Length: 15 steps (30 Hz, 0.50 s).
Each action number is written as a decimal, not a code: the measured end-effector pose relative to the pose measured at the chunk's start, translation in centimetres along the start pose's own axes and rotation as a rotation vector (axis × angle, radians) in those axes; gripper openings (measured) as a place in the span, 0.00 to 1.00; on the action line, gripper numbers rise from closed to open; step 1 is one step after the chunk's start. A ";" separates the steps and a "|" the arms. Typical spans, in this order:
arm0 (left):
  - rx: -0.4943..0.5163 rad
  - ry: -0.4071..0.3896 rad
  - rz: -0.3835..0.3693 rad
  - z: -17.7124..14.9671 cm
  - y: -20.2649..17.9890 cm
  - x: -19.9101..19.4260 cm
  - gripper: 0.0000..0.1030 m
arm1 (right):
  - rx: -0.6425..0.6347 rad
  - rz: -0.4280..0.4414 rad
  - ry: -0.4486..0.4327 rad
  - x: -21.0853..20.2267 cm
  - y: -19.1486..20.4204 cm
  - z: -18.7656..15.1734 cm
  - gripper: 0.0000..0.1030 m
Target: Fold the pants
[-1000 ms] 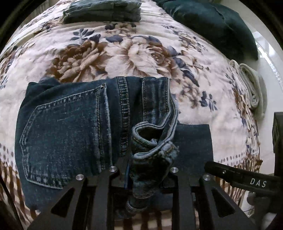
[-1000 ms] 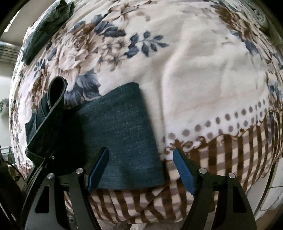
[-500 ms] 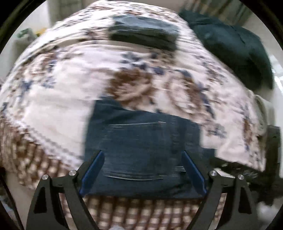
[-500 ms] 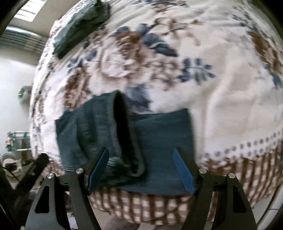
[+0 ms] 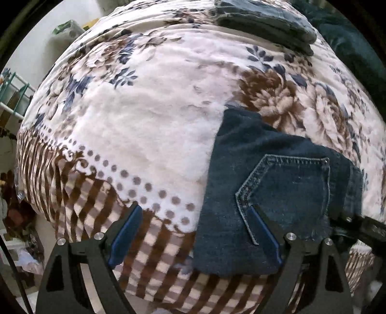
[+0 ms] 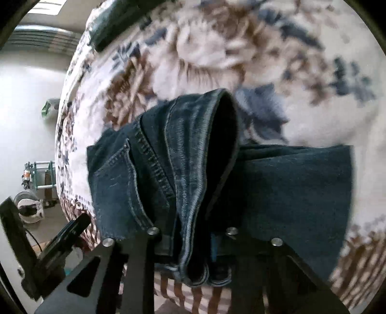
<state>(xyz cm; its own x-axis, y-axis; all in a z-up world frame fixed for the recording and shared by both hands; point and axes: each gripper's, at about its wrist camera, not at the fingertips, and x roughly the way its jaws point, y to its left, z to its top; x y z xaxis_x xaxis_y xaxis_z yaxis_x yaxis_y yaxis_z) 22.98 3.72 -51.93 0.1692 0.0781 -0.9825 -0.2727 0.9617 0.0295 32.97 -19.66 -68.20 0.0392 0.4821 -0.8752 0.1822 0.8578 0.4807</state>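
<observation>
Dark blue jeans (image 5: 277, 188) lie folded on the floral blanket (image 5: 156, 116) near the bed's checked front edge, back pocket up. My left gripper (image 5: 193, 231) stands open over the jeans' left edge and holds nothing; its right pad (image 5: 264, 231) overlaps the denim. In the right wrist view the jeans (image 6: 289, 188) have the waistband doubled up into a raised fold (image 6: 193, 157). My right gripper (image 6: 190, 244) has its jaws closing on the near end of that fold, with bunched denim between them. The left gripper's black body (image 6: 62, 239) shows at lower left.
A stack of folded jeans (image 5: 265, 21) and a dark green pillow (image 5: 349, 36) lie at the far side of the bed. A wire rack (image 5: 12, 96) stands off the left edge. The floor (image 6: 29, 108) drops away left of the blanket.
My left gripper let go of the bunched waistband, opened wide and swung left. My right gripper moved left from the trouser leg to the raised fold and closed on it.
</observation>
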 end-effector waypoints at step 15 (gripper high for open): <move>0.046 0.106 -0.245 5.7 -6.7 3.7 0.86 | 0.301 -0.104 -0.001 -8.3 -16.9 -2.6 0.32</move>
<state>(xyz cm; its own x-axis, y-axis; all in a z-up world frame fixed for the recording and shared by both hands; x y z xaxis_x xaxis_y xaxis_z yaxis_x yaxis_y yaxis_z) 30.80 -0.97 -54.68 0.1245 -0.1840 -0.9750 -0.1924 0.9595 -0.2057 27.01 -37.70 -68.91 0.0057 0.3945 -0.9189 0.4682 0.8109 0.3510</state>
